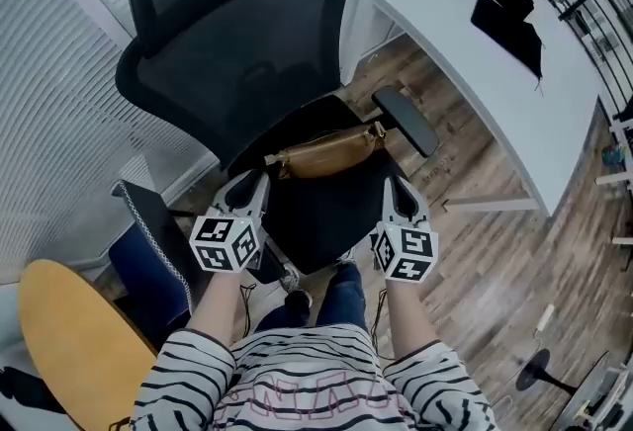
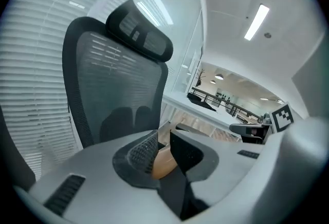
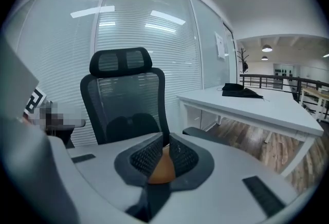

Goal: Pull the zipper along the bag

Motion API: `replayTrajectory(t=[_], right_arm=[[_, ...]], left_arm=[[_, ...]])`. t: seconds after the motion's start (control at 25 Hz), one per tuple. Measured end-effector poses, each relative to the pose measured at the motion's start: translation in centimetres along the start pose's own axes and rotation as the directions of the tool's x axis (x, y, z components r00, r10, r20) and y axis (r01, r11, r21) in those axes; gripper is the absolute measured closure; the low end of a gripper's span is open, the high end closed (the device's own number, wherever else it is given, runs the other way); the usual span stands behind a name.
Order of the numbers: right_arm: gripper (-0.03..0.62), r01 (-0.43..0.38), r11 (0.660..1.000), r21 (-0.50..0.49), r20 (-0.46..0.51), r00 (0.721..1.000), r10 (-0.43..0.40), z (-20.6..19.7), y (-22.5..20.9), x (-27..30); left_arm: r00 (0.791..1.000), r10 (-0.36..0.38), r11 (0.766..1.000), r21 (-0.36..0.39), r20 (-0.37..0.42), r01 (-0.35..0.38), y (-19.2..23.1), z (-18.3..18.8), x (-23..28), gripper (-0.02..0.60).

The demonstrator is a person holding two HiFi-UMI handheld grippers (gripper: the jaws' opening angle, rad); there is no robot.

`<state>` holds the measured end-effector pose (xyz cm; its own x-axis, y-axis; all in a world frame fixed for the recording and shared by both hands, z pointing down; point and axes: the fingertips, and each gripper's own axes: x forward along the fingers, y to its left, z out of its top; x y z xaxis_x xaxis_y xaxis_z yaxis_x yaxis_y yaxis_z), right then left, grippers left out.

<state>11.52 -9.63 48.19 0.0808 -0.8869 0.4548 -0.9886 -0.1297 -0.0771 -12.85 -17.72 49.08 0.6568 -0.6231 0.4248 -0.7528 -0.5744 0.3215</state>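
Lying on the seat: we find the tan bag [image 1: 326,154] stretched across the black seat [image 1: 321,216] of the office chair [image 1: 247,53], with a gold fitting [image 1: 377,132] at its right end.
Zipper: too small for us to make out.
Left hand-held gripper [image 1: 249,184]: held just in front of the bag's left end and apart from it. Its jaws stand a narrow gap apart and grip nothing. We see the bag beyond that gap.
Right hand-held gripper [image 1: 404,190]: near the bag's right end, also clear of it. Its jaws are narrower still, almost meeting at the tips, and hold nothing.
Around: an armrest [image 1: 406,120] is just right of the bag. Farther right, a white table [image 1: 465,43] carries a black bundle [image 1: 506,14]. A wooden floor [image 1: 495,261] lies beneath.
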Motion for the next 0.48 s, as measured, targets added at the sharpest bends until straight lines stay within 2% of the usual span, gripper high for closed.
replayTrajectory(t=[0.28, 0.48], right_arm=[[0.554, -0.013, 1.0, 0.006, 0.121, 0.993, 0.012, 4.0, 2.4, -6.4], [0.56, -0.05, 0.999, -0.013, 0.158, 0.986, 0.052, 6.0, 3.6, -10.1]], left_arm=[[0.997, -0.049, 0.997, 0.07, 0.065, 0.045, -2.5, 3.1, -5.0, 0.515], [0.993, -0.072, 0.988, 0.14, 0.09, 0.059, -5.2, 5.3, -8.2, 0.536]])
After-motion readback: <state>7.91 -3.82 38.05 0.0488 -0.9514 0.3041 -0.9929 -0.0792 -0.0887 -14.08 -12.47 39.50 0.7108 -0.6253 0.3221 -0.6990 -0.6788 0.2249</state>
